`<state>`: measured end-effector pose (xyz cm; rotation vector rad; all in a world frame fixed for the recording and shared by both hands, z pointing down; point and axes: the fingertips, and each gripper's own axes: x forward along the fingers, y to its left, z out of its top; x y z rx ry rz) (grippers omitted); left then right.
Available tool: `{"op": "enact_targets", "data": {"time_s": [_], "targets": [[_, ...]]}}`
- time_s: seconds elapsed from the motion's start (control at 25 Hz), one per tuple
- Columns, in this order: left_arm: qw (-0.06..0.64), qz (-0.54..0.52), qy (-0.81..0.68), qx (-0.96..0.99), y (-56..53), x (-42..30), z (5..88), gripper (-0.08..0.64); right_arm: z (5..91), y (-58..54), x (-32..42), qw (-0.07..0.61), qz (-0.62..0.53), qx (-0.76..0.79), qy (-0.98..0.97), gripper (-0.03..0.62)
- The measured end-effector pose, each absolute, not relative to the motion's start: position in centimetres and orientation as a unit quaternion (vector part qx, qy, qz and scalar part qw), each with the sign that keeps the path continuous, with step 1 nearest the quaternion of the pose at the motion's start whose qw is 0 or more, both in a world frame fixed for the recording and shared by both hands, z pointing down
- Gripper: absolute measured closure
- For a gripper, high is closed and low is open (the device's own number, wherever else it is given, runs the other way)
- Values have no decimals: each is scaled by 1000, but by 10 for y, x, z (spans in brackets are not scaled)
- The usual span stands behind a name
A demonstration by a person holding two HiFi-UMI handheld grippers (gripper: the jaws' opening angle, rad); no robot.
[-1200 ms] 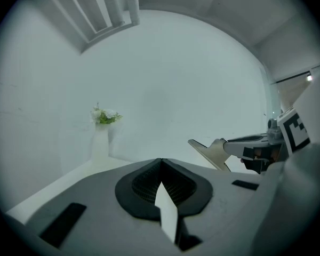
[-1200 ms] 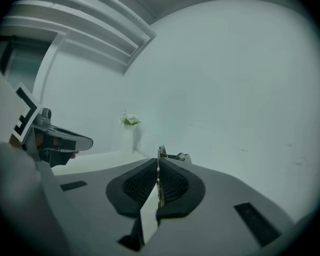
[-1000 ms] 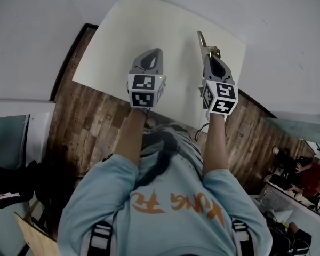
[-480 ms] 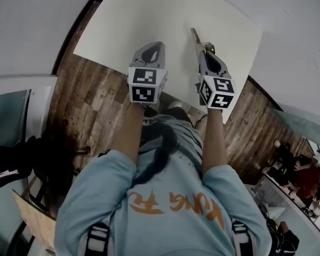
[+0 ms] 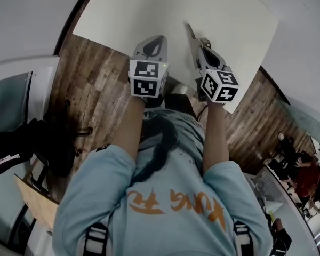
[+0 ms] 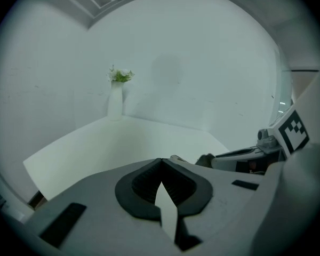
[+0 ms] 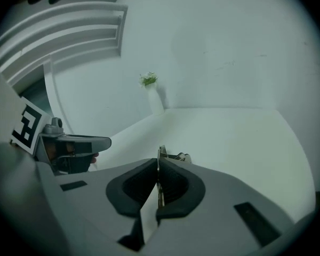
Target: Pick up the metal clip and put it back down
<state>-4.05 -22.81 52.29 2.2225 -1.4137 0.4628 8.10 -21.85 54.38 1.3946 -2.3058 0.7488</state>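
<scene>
The metal clip [image 7: 160, 155] is a thin silvery piece pinched edge-on between the dark pads of my right gripper [image 7: 158, 164], which is shut on it. In the head view the clip [image 5: 190, 33] sticks out past the right gripper [image 5: 199, 42] over the near part of the white table [image 5: 149, 9]. To its left my left gripper [image 5: 158, 38] is held level with it. Its jaws [image 6: 160, 161] meet at the tips with nothing between them.
A white vase with green sprigs [image 6: 116, 97] stands at the table's far corner against the wall, also seen from the right gripper as the vase [image 7: 152, 96]. Wooden floor [image 5: 93, 84] lies below the table's near edge. Other people sit at desks [image 5: 304, 180] far right.
Both grippers have drawn back toward the table's near edge, so their marker cubes now hang over the floor. The right gripper has kept the clip pinched throughout.
</scene>
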Motion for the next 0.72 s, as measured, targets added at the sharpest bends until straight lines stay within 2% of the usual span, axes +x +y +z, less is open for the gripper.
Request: {"op": "enact_targets", "data": {"time_s": [0.72], "targets": [[256,194,-498,805,-223,-27,560,543,579,-199,78,90,363,462,-804,561]]}}
